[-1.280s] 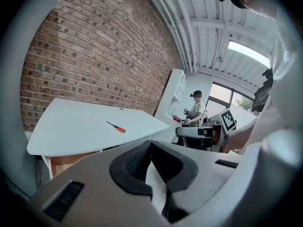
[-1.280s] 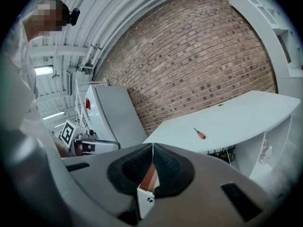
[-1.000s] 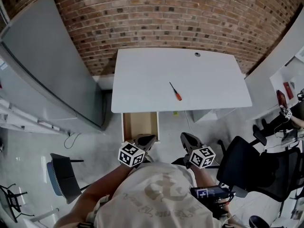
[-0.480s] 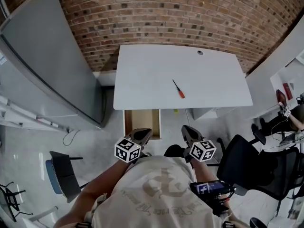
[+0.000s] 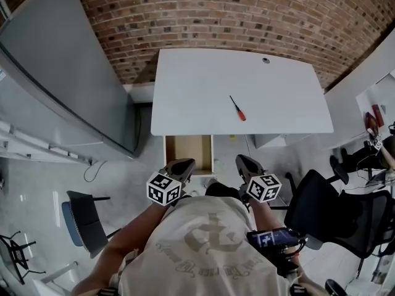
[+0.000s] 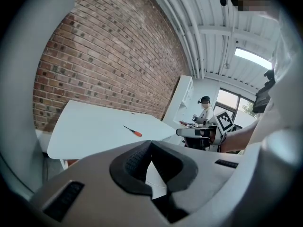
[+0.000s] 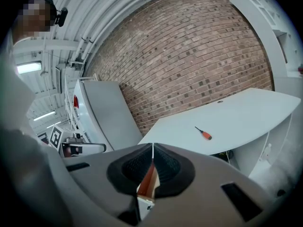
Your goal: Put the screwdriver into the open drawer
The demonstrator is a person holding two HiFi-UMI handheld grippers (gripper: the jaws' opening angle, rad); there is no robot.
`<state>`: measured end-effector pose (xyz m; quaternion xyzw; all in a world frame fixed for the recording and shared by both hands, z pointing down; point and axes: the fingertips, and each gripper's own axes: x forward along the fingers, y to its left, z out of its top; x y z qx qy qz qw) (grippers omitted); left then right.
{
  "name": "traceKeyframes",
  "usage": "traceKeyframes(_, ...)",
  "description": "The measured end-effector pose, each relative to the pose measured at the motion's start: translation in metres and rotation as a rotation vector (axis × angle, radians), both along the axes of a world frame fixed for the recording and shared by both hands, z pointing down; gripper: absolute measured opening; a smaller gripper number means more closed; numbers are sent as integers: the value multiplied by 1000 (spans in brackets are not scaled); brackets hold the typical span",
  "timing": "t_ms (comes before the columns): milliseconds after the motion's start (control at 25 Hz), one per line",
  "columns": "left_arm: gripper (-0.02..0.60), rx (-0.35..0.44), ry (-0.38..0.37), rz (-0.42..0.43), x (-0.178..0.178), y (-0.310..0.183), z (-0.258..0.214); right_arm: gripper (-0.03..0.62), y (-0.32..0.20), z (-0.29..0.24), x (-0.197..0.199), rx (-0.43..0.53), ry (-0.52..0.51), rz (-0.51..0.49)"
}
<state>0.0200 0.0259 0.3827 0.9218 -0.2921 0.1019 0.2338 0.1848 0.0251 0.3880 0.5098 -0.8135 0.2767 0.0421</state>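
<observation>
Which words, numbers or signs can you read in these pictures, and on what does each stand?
On the shirt: curved print round an emblem, too blurred to read.
On the cubes of the left gripper and the right gripper: black-and-white square patterns, no words.
Nothing else shows readable text.

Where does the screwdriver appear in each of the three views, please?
Head view: the screwdriver lies right of centre on the table.
Left gripper view: just left of centre, on the table's near part.
Right gripper view: right of centre, on the table.
Shared landmark: the brick wall behind the table.
</observation>
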Motion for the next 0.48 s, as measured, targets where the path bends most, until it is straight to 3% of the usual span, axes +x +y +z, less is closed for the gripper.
traceKeyframes(480, 20, -25, 3, -38, -5, -29, 8, 25, -40, 10, -4, -14, 32, -47)
